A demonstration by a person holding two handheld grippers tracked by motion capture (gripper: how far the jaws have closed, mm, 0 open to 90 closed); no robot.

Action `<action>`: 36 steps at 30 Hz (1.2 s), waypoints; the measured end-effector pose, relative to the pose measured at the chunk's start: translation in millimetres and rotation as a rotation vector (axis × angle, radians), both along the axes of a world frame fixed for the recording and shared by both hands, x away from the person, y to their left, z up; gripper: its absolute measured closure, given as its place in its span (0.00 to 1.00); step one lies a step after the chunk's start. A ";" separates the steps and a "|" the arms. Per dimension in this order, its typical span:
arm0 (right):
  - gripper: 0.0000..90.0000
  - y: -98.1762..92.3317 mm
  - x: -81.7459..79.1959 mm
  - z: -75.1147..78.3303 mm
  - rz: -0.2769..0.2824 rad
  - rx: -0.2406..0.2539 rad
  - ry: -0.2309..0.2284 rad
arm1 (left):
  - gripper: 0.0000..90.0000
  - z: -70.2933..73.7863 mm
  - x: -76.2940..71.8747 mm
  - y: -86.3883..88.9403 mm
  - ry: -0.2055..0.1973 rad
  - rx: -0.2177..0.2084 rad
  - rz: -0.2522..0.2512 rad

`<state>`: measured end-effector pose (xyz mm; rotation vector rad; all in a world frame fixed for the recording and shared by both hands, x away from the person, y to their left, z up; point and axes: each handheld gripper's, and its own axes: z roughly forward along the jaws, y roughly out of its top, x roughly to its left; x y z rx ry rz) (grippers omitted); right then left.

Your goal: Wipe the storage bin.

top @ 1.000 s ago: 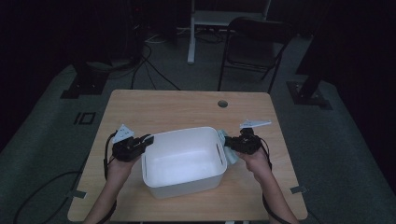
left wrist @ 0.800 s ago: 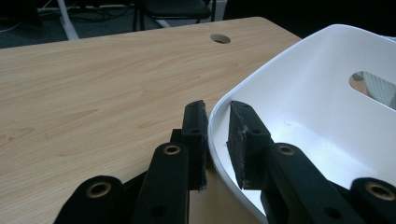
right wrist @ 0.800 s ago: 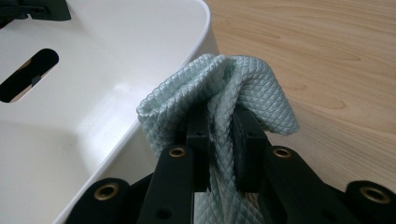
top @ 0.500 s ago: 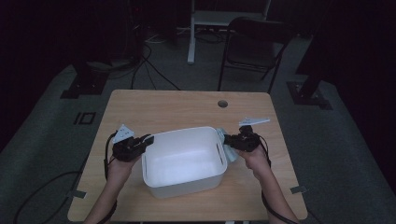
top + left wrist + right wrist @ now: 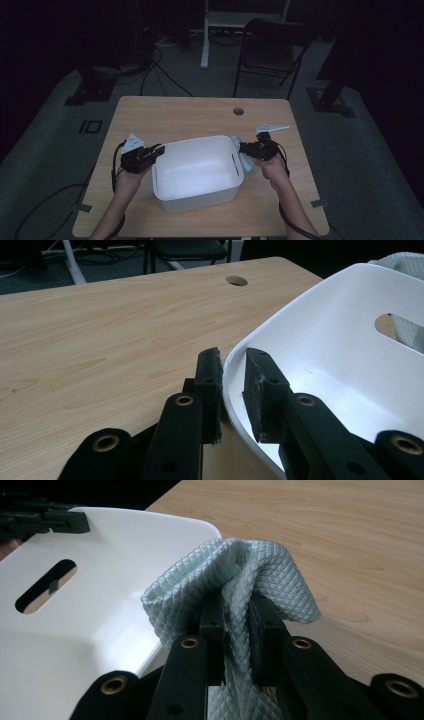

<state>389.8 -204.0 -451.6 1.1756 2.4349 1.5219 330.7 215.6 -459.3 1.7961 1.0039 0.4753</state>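
Note:
A white plastic tub (image 5: 200, 141) with slot handles stands on the wooden table (image 5: 190, 117). My left gripper (image 5: 159, 149) is at the tub's left rim; in the left gripper view its jaws (image 5: 232, 362) stand one outside and one inside the tub wall (image 5: 325, 340), closed on it. At the tub's right rim, my right gripper (image 5: 243, 147) is shut on a pale green quilted cloth (image 5: 245, 160). The right gripper view shows the cloth (image 5: 240, 565) bunched between the pads (image 5: 239, 605), right beside the tub's rim (image 5: 100, 605). I cannot tell whether the rim is also pinched.
A round cable hole (image 5: 238, 111) sits near the table's far edge. A black folding chair (image 5: 272, 45) and a white stand (image 5: 205, 35) are behind the table, with cables on the floor at the left. Bare wood lies beyond the tub.

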 end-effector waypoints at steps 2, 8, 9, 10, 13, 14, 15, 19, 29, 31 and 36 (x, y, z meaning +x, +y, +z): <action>0.88 0.5 1.2 -4.8 -0.002 -0.001 0.018 | 0.86 0.0 -0.1 -0.1 0.001 0.000 0.002; 0.88 1.1 3.7 -3.6 0.003 -0.017 0.017 | 0.86 0.3 0.0 0.0 0.000 0.005 -0.001; 0.88 0.5 4.4 -0.9 0.003 -0.005 0.011 | 0.86 0.3 0.1 0.1 0.000 0.006 -0.003; 0.88 -0.1 5.5 1.6 0.006 0.002 0.004 | 0.86 0.4 0.1 0.0 0.000 0.007 -0.003; 0.88 0.4 9.7 3.0 0.016 -0.002 0.001 | 0.86 0.4 -0.2 -0.7 -0.001 0.009 0.002; 0.88 0.4 11.3 1.0 0.025 0.004 0.005 | 0.86 0.3 -0.2 -0.8 0.000 0.006 0.005; 0.89 0.9 12.7 -2.0 0.027 0.012 0.017 | 0.86 0.3 -0.3 -1.2 0.000 0.006 0.008; 0.89 1.1 15.8 -13.5 0.025 0.013 0.052 | 0.86 0.3 -0.6 -1.5 0.000 0.006 0.012; 0.89 -0.9 18.9 -5.4 0.039 0.043 0.024 | 0.86 0.0 -0.6 -2.3 -0.002 0.003 0.012; 0.89 -1.6 21.6 -10.9 0.050 0.047 0.047 | 0.86 0.2 -1.0 -3.1 -0.002 0.006 0.020; 0.89 0.7 21.9 -27.2 0.036 0.009 0.076 | 0.86 0.1 -0.9 -2.6 -0.002 0.004 0.016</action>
